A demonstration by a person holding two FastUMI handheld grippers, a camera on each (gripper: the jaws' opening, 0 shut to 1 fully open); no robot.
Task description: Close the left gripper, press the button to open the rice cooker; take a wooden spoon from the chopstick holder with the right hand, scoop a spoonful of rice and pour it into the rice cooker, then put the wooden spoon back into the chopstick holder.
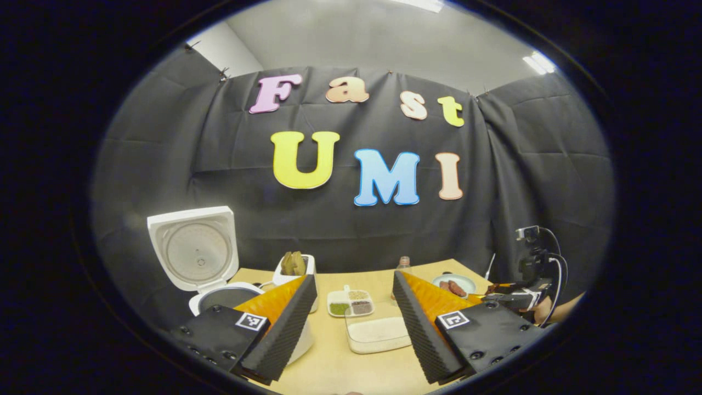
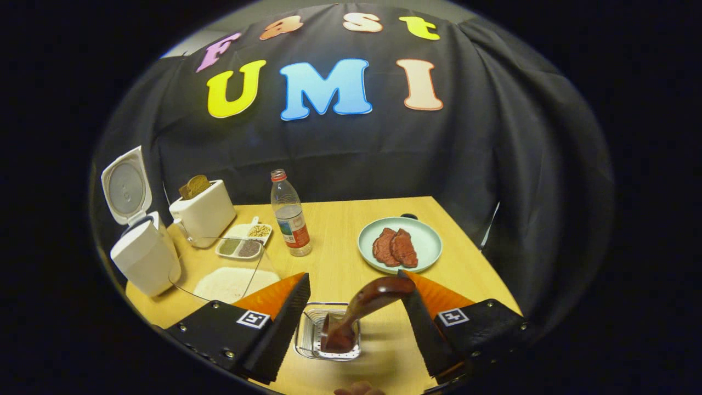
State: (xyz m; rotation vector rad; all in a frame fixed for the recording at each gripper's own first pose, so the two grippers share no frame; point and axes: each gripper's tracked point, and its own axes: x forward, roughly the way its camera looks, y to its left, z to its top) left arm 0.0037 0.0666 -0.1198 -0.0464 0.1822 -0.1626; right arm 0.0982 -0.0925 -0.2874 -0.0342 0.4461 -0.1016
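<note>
Wooden spoon [image 2: 362,310] is standing in the chopstick holder [image 2: 312,337] at six o'clock, between the right gripper's [image 2: 356,304] parted fingers; it should be squeezing the handle squarely before lifting straight up.

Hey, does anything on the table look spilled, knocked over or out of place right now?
No spills. The wooden spoon leans crooked in the chopstick holder, between the open right gripper fingers. The rice cooker lid stands open.
</note>
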